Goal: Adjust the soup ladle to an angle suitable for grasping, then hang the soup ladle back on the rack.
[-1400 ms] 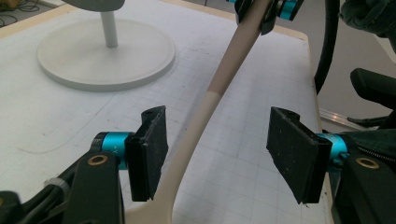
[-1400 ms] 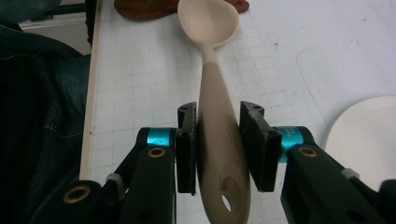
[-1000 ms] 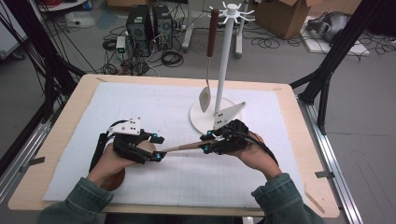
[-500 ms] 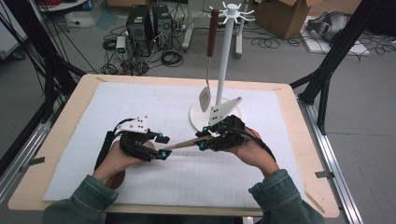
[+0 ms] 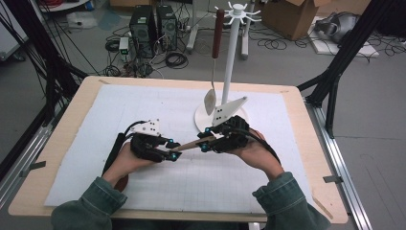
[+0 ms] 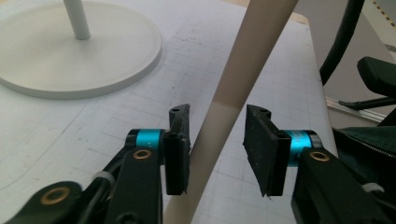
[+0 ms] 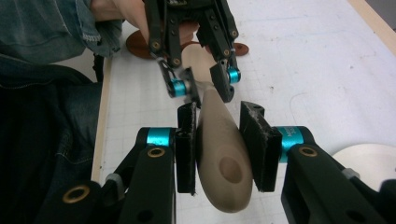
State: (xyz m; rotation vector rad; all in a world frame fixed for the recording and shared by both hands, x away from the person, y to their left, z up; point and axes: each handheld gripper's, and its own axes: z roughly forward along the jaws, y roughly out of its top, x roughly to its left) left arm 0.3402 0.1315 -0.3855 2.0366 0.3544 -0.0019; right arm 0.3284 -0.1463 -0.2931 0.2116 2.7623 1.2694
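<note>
High view: found the wooden utensil point(image 5: 191, 144) lifted off the mat point(image 5: 119, 110), spanning between both grippers near the middle of the desk point(image 5: 311, 158), just on the near side of the rack point(image 5: 231, 62). Noted a metal spatula point(image 5: 214, 57) already hanging from one rack hook.

Right gripper view: saw the right gripper point(image 7: 218, 116) clamped on the rounded handle end, both pads pressed flat against the wood, the hanging hole point(image 7: 229, 169) facing the camera and left uncovered.

Left gripper view: saw the left gripper point(image 6: 217, 121) parted around the shaft, one pad touching the wood, the other standing off with a clear gap, so gripping nothing. Could not make out the far end of the utensil; possibly a spoon bowl behind the left jaws, though too blurred to be sure.

Judged the step as a handover or regrip ahead of hanging. To do it well:
- closing the left jaws squarely on the shaft before easing the right ones;
- keeping the hole free of either pad;
- holding the shaft level while the grip changes;
- approaching a free hook, well apart from the spatula.
</note>
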